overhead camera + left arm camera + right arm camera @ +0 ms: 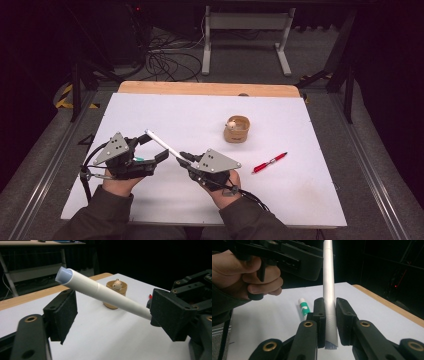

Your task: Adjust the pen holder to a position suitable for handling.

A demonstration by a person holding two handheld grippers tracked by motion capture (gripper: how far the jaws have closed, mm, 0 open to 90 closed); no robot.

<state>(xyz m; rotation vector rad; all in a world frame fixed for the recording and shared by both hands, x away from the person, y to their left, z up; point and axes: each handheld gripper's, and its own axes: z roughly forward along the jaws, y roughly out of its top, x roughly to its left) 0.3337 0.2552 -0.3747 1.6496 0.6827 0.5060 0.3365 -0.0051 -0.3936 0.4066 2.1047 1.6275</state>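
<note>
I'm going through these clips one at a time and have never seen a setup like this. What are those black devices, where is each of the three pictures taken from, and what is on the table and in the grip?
A person sits at a white table and holds a hand-operated two-jaw gripper in each hand. The high view looks down from above the person. The other two views come from cameras riding on the grippers, looking along their black jaws.

The right gripper is shut on a white pen-like tube, clamping its lower part. The left gripper stands open, with the tube's other part between its jaws; its pads are not pressing it.

On the table lie a red pen, a small wooden cup with a little figure inside, and a white-and-green cap-like piece near the grippers, perhaps the tube's cap.
</note>
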